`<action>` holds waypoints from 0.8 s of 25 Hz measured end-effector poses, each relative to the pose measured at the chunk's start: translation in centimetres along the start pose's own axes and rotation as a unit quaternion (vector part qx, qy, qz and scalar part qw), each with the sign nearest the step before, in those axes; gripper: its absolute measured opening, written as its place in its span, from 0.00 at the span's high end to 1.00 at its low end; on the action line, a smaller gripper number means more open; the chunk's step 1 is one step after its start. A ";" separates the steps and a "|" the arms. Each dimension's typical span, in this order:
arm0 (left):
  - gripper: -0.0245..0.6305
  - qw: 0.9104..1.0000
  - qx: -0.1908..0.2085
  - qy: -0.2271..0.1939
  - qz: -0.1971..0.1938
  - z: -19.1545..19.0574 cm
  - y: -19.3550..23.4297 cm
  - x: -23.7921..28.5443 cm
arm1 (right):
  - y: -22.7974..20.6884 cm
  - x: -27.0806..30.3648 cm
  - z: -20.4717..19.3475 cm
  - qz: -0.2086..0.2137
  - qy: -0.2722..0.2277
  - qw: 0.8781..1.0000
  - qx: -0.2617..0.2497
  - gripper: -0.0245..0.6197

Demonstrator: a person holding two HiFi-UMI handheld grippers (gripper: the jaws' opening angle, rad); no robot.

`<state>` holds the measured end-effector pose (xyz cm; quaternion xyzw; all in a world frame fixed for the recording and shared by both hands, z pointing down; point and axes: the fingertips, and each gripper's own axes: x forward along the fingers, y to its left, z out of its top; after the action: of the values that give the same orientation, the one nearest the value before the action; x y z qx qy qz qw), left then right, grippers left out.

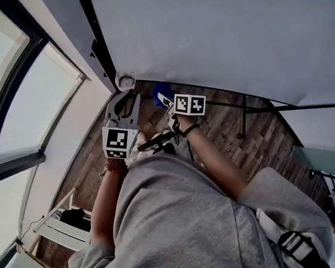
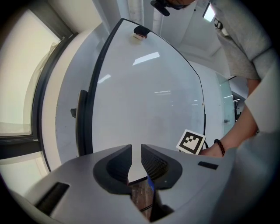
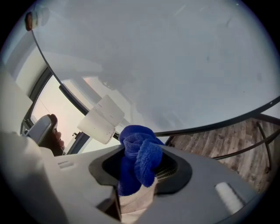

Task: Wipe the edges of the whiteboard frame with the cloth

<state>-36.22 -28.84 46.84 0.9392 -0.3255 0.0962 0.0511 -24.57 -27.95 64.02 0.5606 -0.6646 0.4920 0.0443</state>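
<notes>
Head view: a whiteboard (image 1: 215,29) with a dark frame (image 1: 98,42) fills the top, above a wooden floor (image 1: 258,138). Both grippers are held near the board's lower left corner. The left gripper (image 1: 125,102) points at the corner, and the right gripper (image 1: 164,97) just beside it carries a blue cloth (image 1: 158,91) close to the bottom edge; whether the cloth touches the frame is unclear from here. Left gripper view: the left gripper (image 2: 136,159) has its jaws a narrow gap apart with nothing between them, facing the whiteboard (image 2: 144,87) with the frame (image 2: 87,113) at its left. Right gripper view: the right gripper (image 3: 140,166) is clamped on the bunched cloth (image 3: 140,153), just below the whiteboard (image 3: 175,57) and its frame (image 3: 218,124).
</notes>
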 end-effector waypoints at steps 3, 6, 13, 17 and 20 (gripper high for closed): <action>0.88 1.000 0.007 -0.004 -0.013 0.8 -0.8 0.8 | 0.1 -2.9 1.7 -0.011 -0.050 0.999 -0.017 0.68; 0.88 0.999 0.014 -0.013 -0.027 1.9 -1.8 1.6 | 0.7 -6.1 4.1 -0.017 -0.118 0.992 -0.038 0.68; 0.88 0.998 0.025 -0.044 -0.042 5.3 -3.1 2.4 | 5.8 -12.8 10.3 -0.015 -0.256 0.957 -0.136 0.68; 0.88 0.996 0.030 -0.063 -0.049 7.5 -3.5 2.3 | 10.0 -16.1 12.9 -0.002 -0.306 0.930 -0.202 0.68; 0.88 0.995 0.029 -0.080 -0.044 9.2 -3.3 2.1 | 13.3 -18.5 14.4 -0.013 -0.341 0.900 -0.269 0.67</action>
<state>-31.18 -28.94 38.24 0.9586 -0.2835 0.0280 0.0016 -21.20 -26.58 37.31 0.6697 -0.7385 0.0719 -0.0294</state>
